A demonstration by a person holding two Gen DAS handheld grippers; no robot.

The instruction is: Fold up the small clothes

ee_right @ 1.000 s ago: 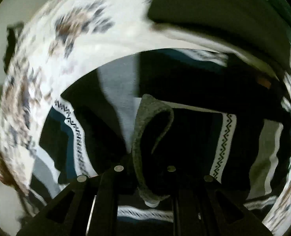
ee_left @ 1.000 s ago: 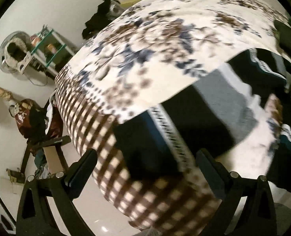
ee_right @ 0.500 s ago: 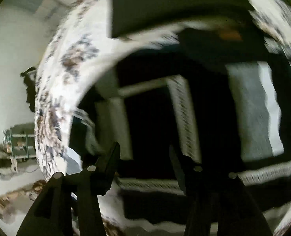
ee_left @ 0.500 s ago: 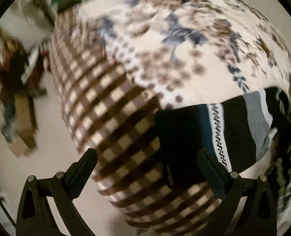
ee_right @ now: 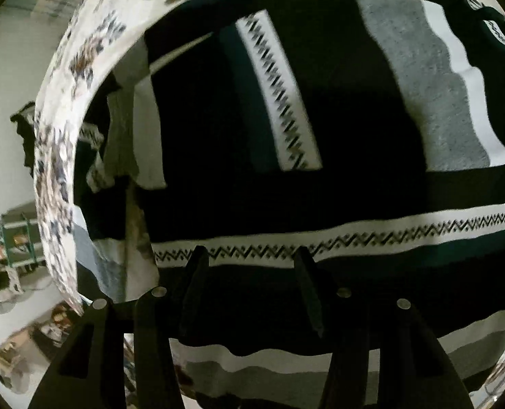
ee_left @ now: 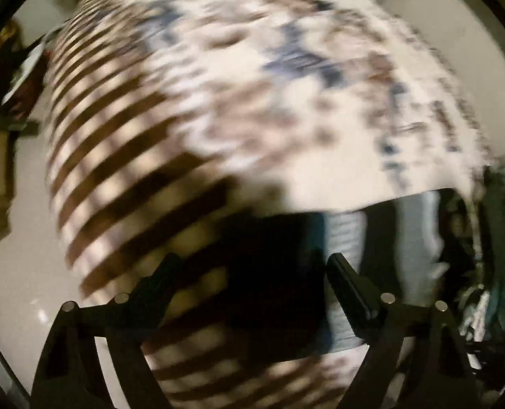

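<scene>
While the left wrist view is smeared by blur, it shows the left gripper (ee_left: 249, 272) pointing down at a corner of the dark striped sweater (ee_left: 272, 272), which lies on the patterned bedspread (ee_left: 252, 102) near its brown-checked edge. Its jaws have just been closing from full width; they stand apart on either side of the dark fabric, and no pad can be seen pressing it. In the right wrist view the right gripper (ee_right: 252, 262) hangs over the sweater (ee_right: 354, 129), spread flat with its white zigzag bands and grey panels. Its jaws have just been opening and now stand parted, with the knit under them but nothing pinched. Pale floor (ee_left: 20, 272) borders the bedspread's checked edge.
</scene>
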